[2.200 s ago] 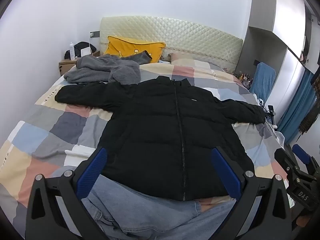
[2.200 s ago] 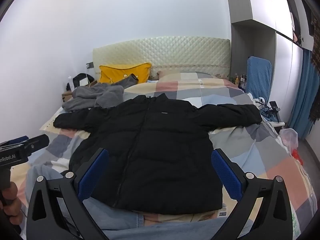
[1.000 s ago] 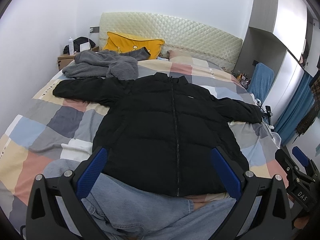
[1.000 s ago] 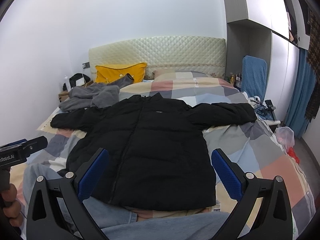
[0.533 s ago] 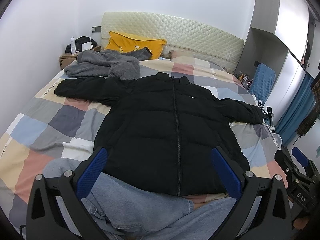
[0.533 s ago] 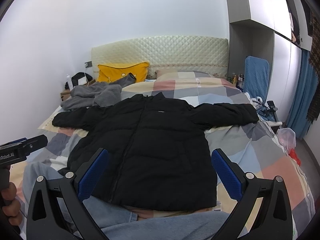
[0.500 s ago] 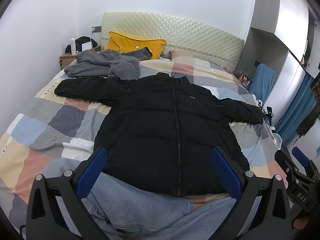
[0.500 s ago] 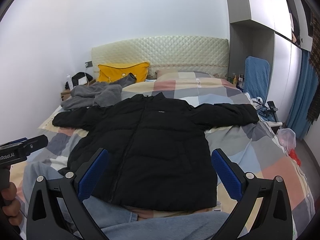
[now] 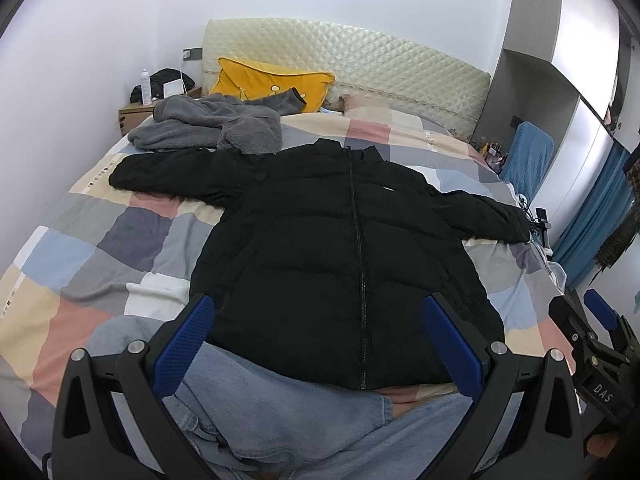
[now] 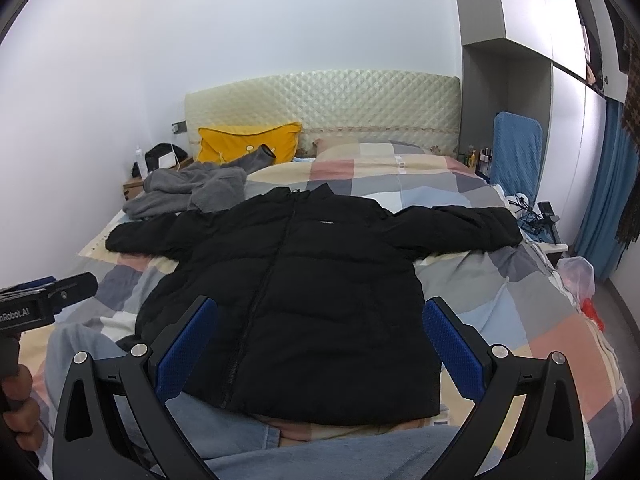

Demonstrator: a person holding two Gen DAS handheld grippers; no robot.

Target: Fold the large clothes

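Note:
A black puffer jacket [image 9: 340, 248] lies flat, front up and zipped, on the checked bed, sleeves spread to both sides; it also shows in the right wrist view [image 10: 304, 280]. Light blue jeans [image 9: 280, 412] lie at the near edge, partly under its hem. My left gripper [image 9: 320, 340] is open and empty, held above the hem and jeans. My right gripper [image 10: 320, 344] is open and empty, also near the hem. The right gripper shows at the edge of the left view [image 9: 592, 340].
A grey fleece garment [image 9: 212, 128] lies at the back left of the bed by a yellow pillow [image 9: 272, 84]. A nightstand [image 9: 136, 114] stands at the far left. A blue chair [image 10: 516, 160] and curtain [image 10: 608, 196] are on the right.
Both views shifted slightly; the jacket, jeans and both open grippers keep the same arrangement.

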